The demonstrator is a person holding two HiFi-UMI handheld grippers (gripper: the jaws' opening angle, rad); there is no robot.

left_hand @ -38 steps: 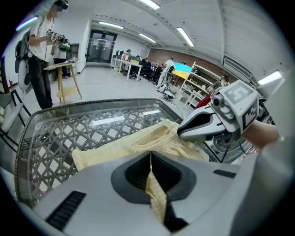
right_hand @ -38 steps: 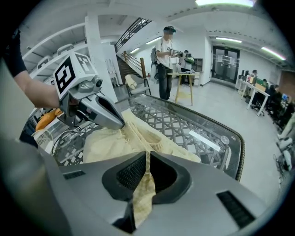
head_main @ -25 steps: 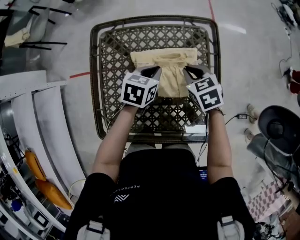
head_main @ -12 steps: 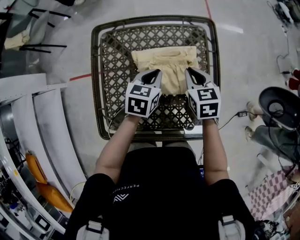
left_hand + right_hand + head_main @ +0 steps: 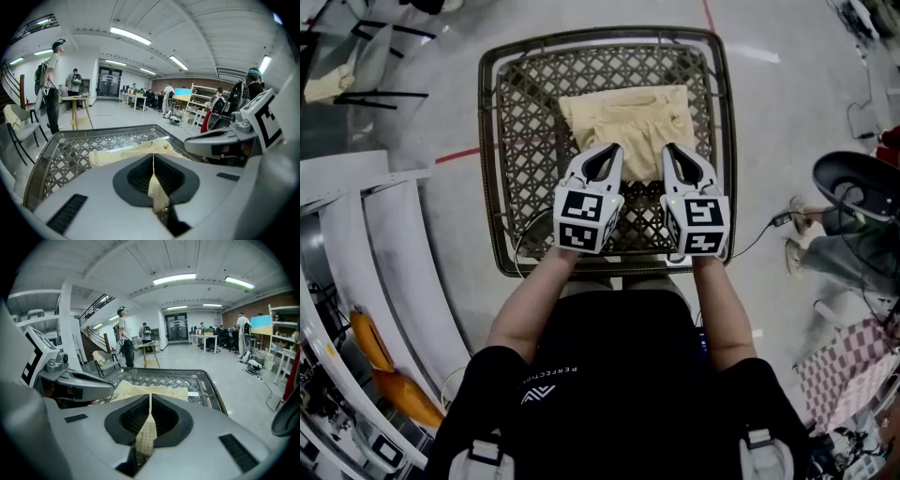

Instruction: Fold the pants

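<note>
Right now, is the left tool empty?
No, the left tool is shut on a strip of the yellow pants, which shows pinched between its jaws.

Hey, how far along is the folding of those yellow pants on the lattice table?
Done: the pants lie as a short, compact bundle on the table, so they look folded at least once. In hand: the left gripper and right gripper are each shut on the near edge, cloth pinched between the jaws. Left: lay that edge over and let go.
</note>
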